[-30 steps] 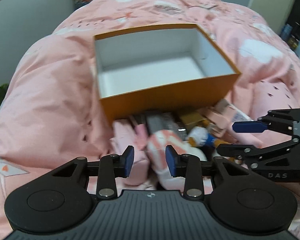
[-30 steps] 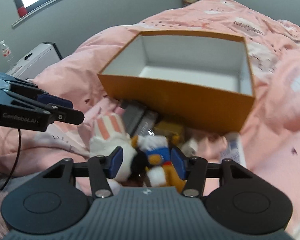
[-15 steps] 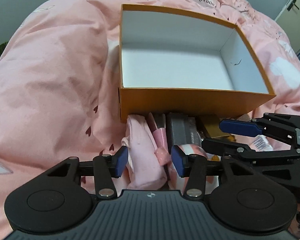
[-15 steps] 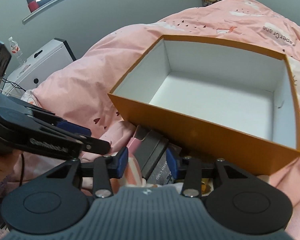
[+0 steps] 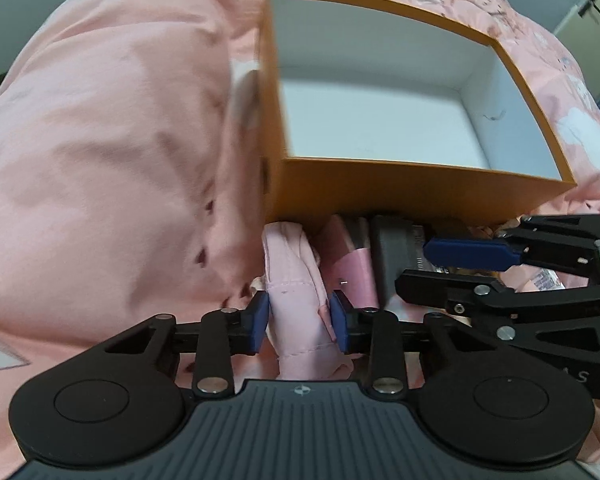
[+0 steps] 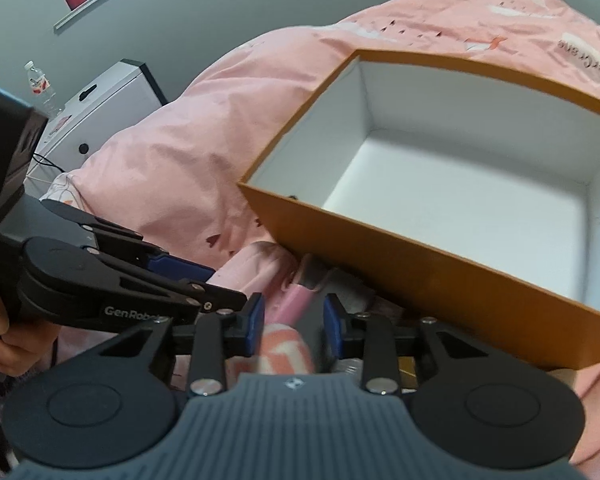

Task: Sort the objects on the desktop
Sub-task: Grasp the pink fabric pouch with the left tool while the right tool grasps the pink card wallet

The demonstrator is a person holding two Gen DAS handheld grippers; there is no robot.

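An empty orange box (image 5: pixel 380 196) with a white inside lies on the bed, also seen at an angle from the right wrist (image 6: pixel 420 280). A pile of small objects rests against its front wall. My left gripper (image 5: pixel 299 322) is closing, and its pads press both sides of a pale pink fabric pouch (image 5: pixel 296 276). Beside the pouch lie a pink flat item (image 5: pixel 356 268) and a dark grey box (image 5: pixel 392 248). My right gripper (image 6: pixel 294 320) is closing around a pink-and-white striped plush (image 6: pixel 288 350), with a gap still showing at its right pad. The two grippers sit close together.
A pink duvet (image 5: pixel 120 160) bulges high to the left of the box. A white cabinet (image 6: pixel 100 100) with a water bottle (image 6: pixel 40 88) stands beyond the bed. A person's hand (image 6: pixel 4 344) holds the left gripper (image 6: pixel 228 286).
Both grippers have dropped closer to the pile in front of the box. The left jaws widened, then closed onto the pink pouch. The right jaws narrowed and shifted from the duck plush to the striped plush.
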